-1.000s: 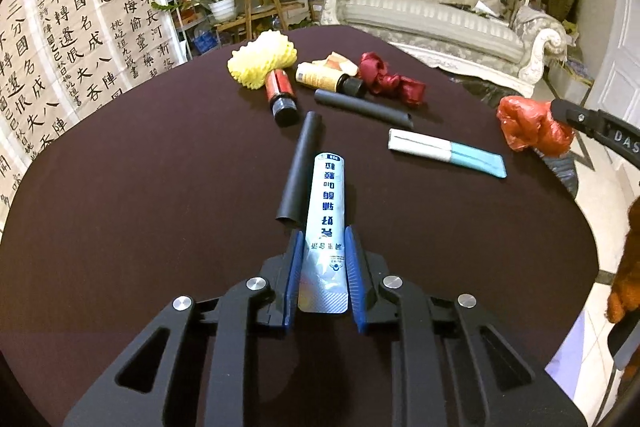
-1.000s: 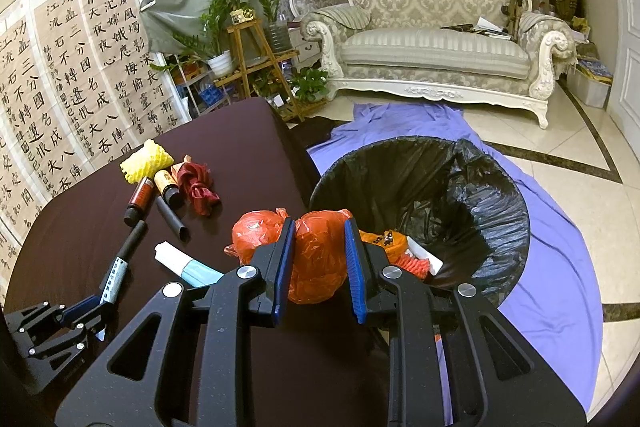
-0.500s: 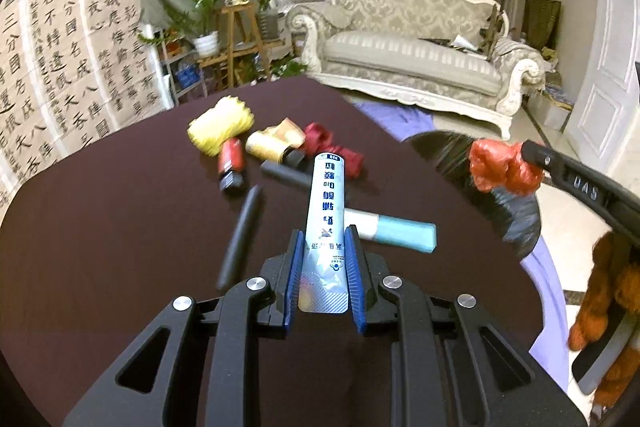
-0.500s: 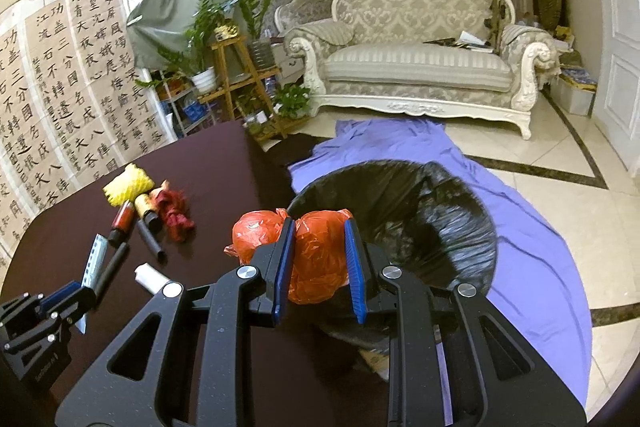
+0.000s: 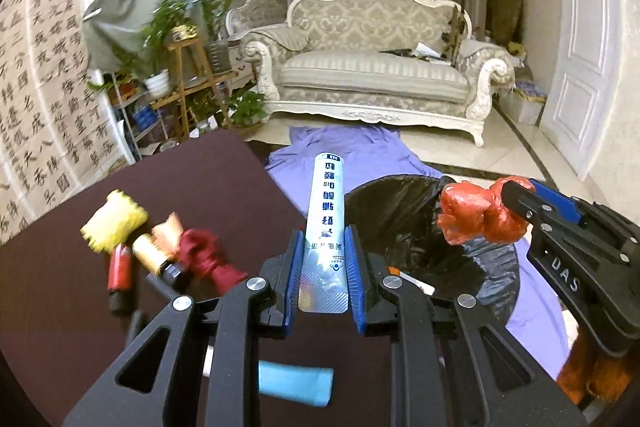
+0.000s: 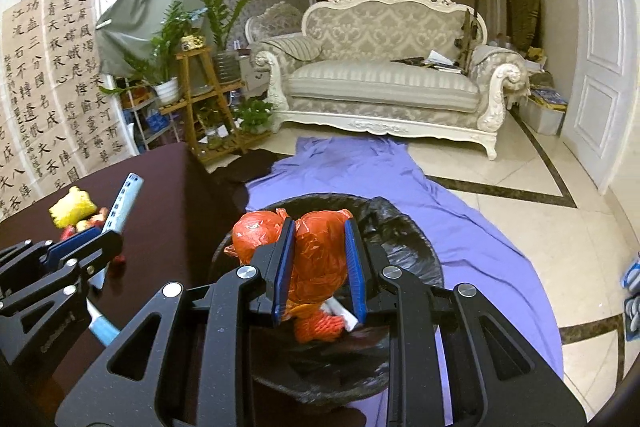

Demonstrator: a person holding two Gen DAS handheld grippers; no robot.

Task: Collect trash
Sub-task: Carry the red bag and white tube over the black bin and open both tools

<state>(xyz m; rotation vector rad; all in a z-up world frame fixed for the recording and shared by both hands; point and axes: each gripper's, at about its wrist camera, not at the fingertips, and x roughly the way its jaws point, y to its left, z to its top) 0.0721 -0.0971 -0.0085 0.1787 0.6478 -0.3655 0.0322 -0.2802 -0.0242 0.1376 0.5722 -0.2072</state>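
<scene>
The right tool (image 6: 319,267) is clamped on a crumpled orange plastic bag (image 6: 316,251), its blue pads pressing both sides; it hangs directly over the mouth of the black-lined trash bin (image 6: 416,251), where orange netting and a white scrap already lie at the bottom. The left tool (image 5: 322,281) grips a silver-and-white tube (image 5: 325,227) near its crimped end, so most of the tube sticks out past the pads; seen from the left wrist camera, the tube's far end reaches toward the bin's near rim (image 5: 360,195), though the tool itself appears to sit over the edge of the dark worktop (image 5: 192,179) rather than over the opening.

Judged from this, the step in hand is the drop. The right side is ready: letting the pads part here should send the bag straight in, since it is well inside the rim. The left should carry further over the bin before release; the tube is long and held by one end, so letting go too early could tip it onto the rim or the purple cloth (image 6: 460,227) on the floor.

Outward on the worktop remain a yellow foam net (image 5: 114,225), a red cylinder (image 5: 119,269), a gold-capped bottle (image 5: 154,255), a dark red rag (image 5: 204,253) and a light blue pack (image 5: 294,385); the blur makes smaller pieces uncertain.
</scene>
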